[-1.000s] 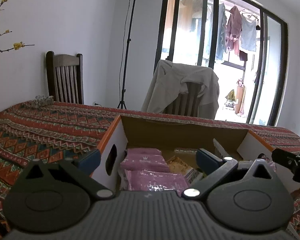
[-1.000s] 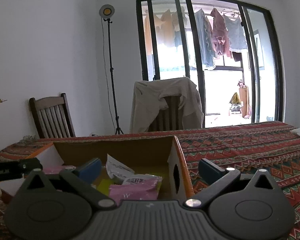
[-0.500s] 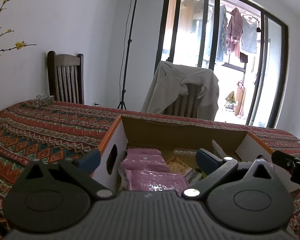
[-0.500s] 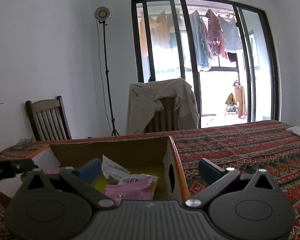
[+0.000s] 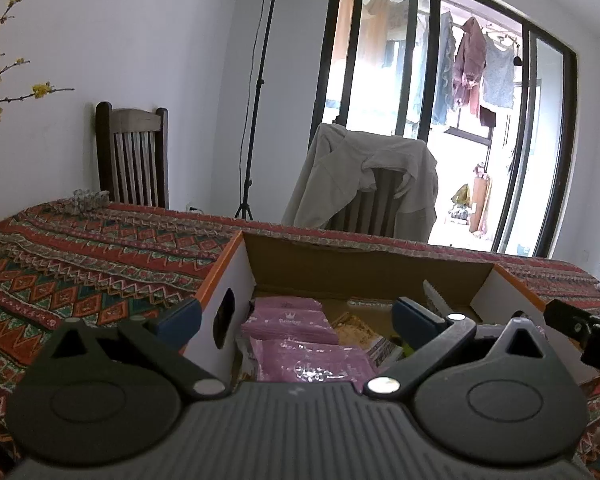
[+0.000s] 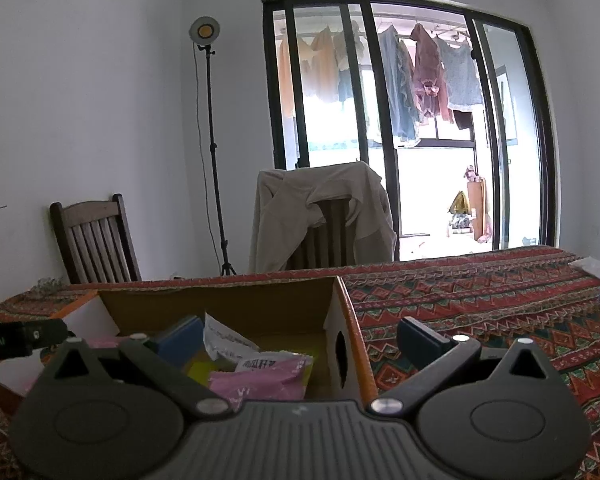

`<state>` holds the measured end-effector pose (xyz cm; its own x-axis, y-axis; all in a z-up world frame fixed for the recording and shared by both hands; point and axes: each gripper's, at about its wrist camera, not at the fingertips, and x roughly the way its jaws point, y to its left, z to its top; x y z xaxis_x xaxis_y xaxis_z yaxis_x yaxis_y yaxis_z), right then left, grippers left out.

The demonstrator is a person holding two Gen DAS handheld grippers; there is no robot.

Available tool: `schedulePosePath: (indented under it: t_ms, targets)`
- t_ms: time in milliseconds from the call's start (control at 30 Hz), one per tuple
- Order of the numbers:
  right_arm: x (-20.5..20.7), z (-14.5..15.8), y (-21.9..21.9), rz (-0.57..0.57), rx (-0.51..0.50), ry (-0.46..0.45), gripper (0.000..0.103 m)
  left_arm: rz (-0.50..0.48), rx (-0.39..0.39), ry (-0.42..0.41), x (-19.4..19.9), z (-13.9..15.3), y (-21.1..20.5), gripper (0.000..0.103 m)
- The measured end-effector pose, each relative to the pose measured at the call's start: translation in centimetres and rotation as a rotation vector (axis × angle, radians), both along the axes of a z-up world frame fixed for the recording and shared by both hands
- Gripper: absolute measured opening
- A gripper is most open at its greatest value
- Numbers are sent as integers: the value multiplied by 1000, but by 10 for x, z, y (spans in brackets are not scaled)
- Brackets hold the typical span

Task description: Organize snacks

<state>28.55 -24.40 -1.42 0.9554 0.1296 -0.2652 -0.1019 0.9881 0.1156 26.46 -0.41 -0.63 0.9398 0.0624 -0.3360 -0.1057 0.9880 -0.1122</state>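
The surface (image 5: 80,264) carries an open box (image 5: 228,300) holding the snacks: pink packs (image 5: 292,320) at its left end, a pink bag (image 6: 260,380) at its right; the left gripper (image 5: 296,316) and right gripper (image 6: 300,340) straddle opposite end walls, jaws apart and empty; packing looks nearly done; next, I judge, close on those walls and lift evenly.

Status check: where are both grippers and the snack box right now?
Left gripper open, straddling the box's left wall. Right gripper open, straddling its right wall. Pink packets inside. Nothing in the way.
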Motion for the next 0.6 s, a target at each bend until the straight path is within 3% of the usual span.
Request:
schedulePosePath:
  t_ms: [600]
  targets:
    - [-6,3,-2,-20,-2,-20,103,2,-12,-18,-6,3,3,103]
